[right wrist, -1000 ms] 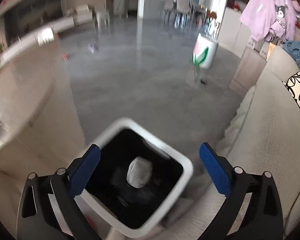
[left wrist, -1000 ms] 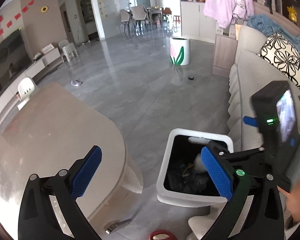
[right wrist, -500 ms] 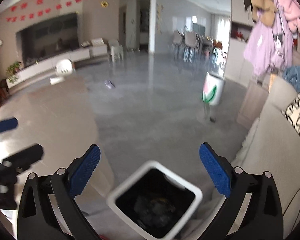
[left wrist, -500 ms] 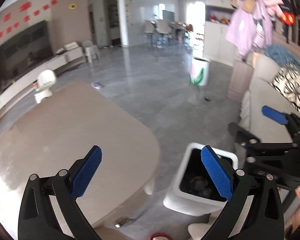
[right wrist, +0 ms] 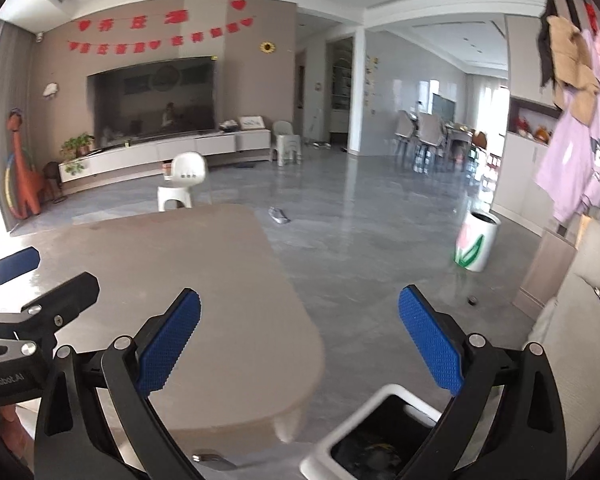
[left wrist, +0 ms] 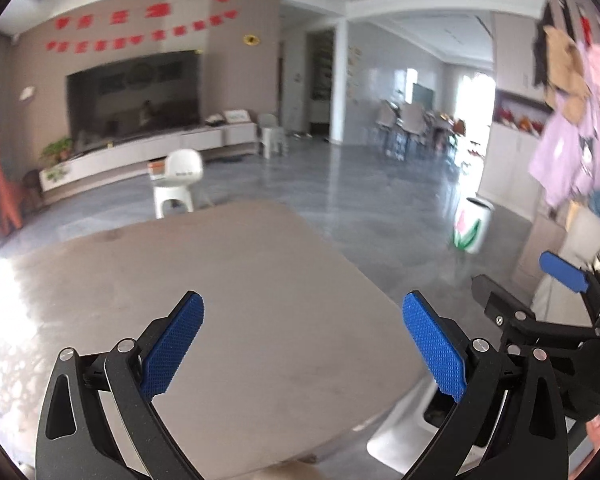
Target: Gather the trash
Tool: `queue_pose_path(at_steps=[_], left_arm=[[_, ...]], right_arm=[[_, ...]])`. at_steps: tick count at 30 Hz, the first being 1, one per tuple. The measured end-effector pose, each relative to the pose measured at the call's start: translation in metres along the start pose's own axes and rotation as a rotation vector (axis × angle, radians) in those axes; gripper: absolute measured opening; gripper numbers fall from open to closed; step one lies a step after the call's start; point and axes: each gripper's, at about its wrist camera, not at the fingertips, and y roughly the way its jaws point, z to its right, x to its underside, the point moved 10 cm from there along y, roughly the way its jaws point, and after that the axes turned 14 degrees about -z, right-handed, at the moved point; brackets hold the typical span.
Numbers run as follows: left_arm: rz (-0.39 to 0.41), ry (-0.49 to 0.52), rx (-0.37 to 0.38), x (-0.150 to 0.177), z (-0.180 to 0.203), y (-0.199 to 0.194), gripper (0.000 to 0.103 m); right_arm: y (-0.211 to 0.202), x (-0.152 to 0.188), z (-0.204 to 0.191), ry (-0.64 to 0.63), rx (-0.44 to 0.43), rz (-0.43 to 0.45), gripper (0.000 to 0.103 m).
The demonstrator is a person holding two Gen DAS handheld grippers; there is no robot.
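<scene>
Both grippers are raised and look out across the living room, and neither carries anything: the left gripper (left wrist: 303, 346) has its blue-padded jaws spread wide with only bare tabletop (left wrist: 228, 280) showing between them, and the right gripper (right wrist: 299, 346) likewise has its jaws wide apart over the tabletop's rounded corner and the grey floor (right wrist: 360, 248). The white trash bin (right wrist: 380, 436) with its black liner stands on the floor just beside the tabletop's near corner, low in the right wrist view and partly behind the right gripper's finger; dark rubbish already lies in its bottom, though what it is cannot be made out. In the left wrist view only a sliver of the bin (left wrist: 400, 436) shows beyond the tabletop's edge. The tabletop itself shows no litter in either view, so that part of the job looks finished. What seems left is on the floor: a small crumpled grey scrap (right wrist: 279, 215) lies past the far edge of the tabletop, well apart from the bin, and a small dark object (right wrist: 472, 300) sits near the white tulip-painted bin (right wrist: 476, 246) by the sofa; whether that one is trash cannot be told.
</scene>
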Motion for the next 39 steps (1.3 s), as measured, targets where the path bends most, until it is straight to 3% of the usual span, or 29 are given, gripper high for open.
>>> queue_pose_path(at_steps=[2,8,14,20,25,36,39], left_arm=[[0.004,-0.043,-0.024,-0.001,-0.022,-0.007,0.098],[0.020,-0.167,-0.191,0.004,-0.102,-0.037,0.098],[0.010,-0.258,-0.424,0.020,-0.188,-0.078,0.098],[0.004,-0.343,-0.442,0.041,-0.248,-0.107,0.098],[0.000,-0.380,-0.507,0.058,-0.287,-0.130,0.098],[0.016,-0.453,-0.566,0.077,-0.336,-0.163,0.098],[0.005,-0.447,-0.519,0.078,-0.333,-0.161,0.098]], right_arm=[[-0.002,-0.008,-0.023,-0.028,-0.024,0.015,0.099],[-0.009,-0.024,-0.095,-0.112,-0.114,0.047,0.099],[-0.020,-0.021,-0.179,-0.209,-0.222,0.057,0.099],[-0.045,-0.013,-0.253,-0.314,-0.299,0.086,0.099],[-0.060,-0.008,-0.295,-0.337,-0.365,0.094,0.099],[-0.072,0.000,-0.336,-0.365,-0.412,0.084,0.099],[-0.075,0.001,-0.334,-0.369,-0.410,0.087,0.099]])
